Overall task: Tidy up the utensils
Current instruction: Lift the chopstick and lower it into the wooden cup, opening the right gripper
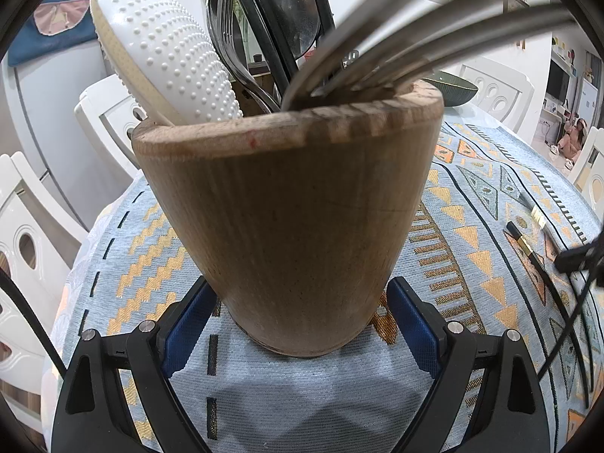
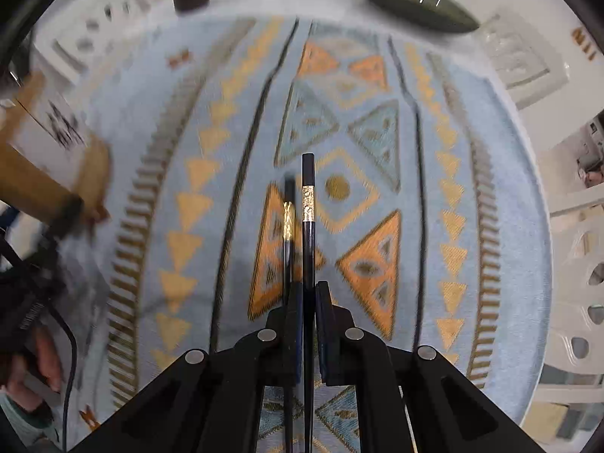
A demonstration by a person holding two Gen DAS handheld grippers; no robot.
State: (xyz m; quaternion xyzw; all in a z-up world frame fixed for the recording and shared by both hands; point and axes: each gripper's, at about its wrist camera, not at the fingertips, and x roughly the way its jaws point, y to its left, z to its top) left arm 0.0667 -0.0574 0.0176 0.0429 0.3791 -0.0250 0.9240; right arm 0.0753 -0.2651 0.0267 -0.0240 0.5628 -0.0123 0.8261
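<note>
The right gripper (image 2: 308,294) is clamped on one black chopstick (image 2: 308,249), whose long axis runs straight away from the camera, gold band toward the far end; a second chopstick (image 2: 288,234) lies parallel just beside it on the patterned blue tablecloth (image 2: 434,173). The left gripper (image 1: 302,313) grips the wooden utensil holder (image 1: 294,226) standing upright on the cloth, with white chairs (image 1: 30,234) around the table.

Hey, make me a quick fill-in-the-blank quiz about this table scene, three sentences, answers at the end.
1. The right hand-held gripper is shut on one black ____.
2. The left hand-held gripper straddles the base of a ____ utensil holder.
3. The dotted white paddle stands ____ the holder.
Answers: chopstick; wooden; inside
</note>
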